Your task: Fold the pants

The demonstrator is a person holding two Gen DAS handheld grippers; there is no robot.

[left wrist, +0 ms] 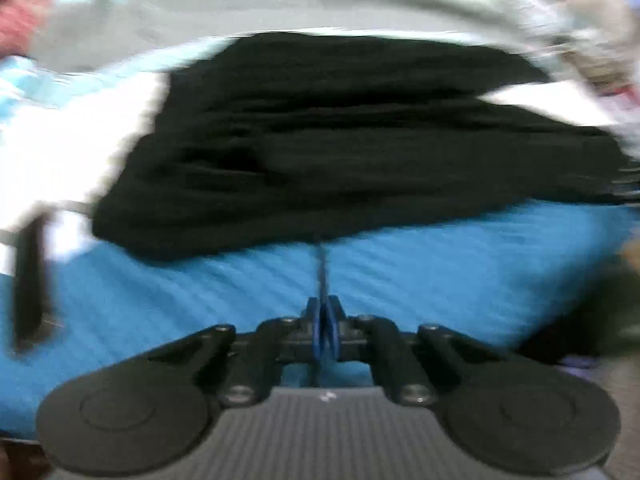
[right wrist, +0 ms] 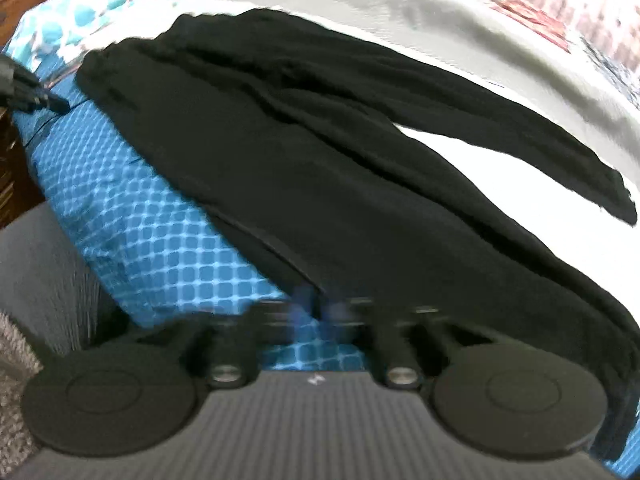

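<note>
bed (right wrist: pixel 152 216) carries the black pants (right wrist: pixel 320 168), long axis running along its near edge, legs apart. right gripper (right wrist: pixel 320 308) sits at the near leg's edge, nearer; blur hides its fingers. left gripper (left wrist: pixel 322 320) fingers pressed together, empty, just short of the fabric.

Left wrist view: motion blur smears the black pants (left wrist: pixel 320 140), hiding folds and hems; their right end runs off the frame edge. The left tool (left wrist: pixel 325 264) shows blue fingertips (left wrist: pixel 323 332) pressed together, the tips too blurred to tell whether they reach the cloth. Right wrist view: the right tool (right wrist: pixel 320 304) is blurred at its fingers, their spacing unreadable; the pants' near leg (right wrist: pixel 520 300) is cut off at the lower right.
</note>
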